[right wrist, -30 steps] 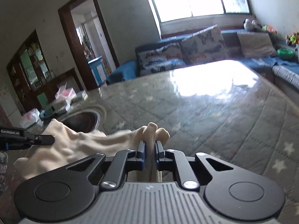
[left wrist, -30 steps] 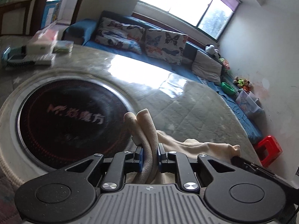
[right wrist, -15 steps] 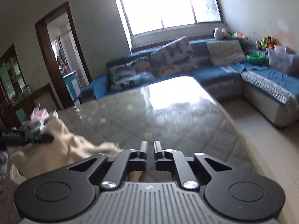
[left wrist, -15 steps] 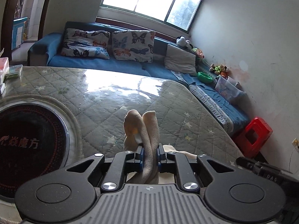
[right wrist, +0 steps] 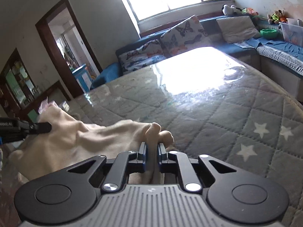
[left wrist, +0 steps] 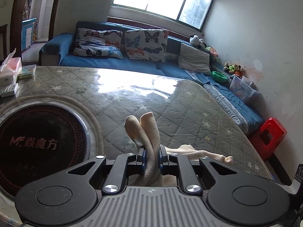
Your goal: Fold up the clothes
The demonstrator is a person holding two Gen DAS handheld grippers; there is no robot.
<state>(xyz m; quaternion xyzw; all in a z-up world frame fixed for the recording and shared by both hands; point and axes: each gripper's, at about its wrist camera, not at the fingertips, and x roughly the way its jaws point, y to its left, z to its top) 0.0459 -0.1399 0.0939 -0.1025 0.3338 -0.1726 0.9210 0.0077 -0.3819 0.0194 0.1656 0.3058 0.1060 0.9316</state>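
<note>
Both grippers are clamped on the same cream garment. Left gripper pinches a bunched fold that sticks up past its fingertips; right gripper pinches another bunch.

Change over the last second: the right wrist view swung up and off the cloth half a second ago, with almost nothing visible between its fingers, and now it's back level with cloth plainly in the grip. The left view panned off the dark round plate toward the sofa.

The garment spans between the two grippers, low over the quilted table, wrinkled, not flat. I read this as mid-carry or a spread-out, with both corners secured. Fold state is not readable: the lower part of the cloth is hidden behind the gripper bodies.
</note>
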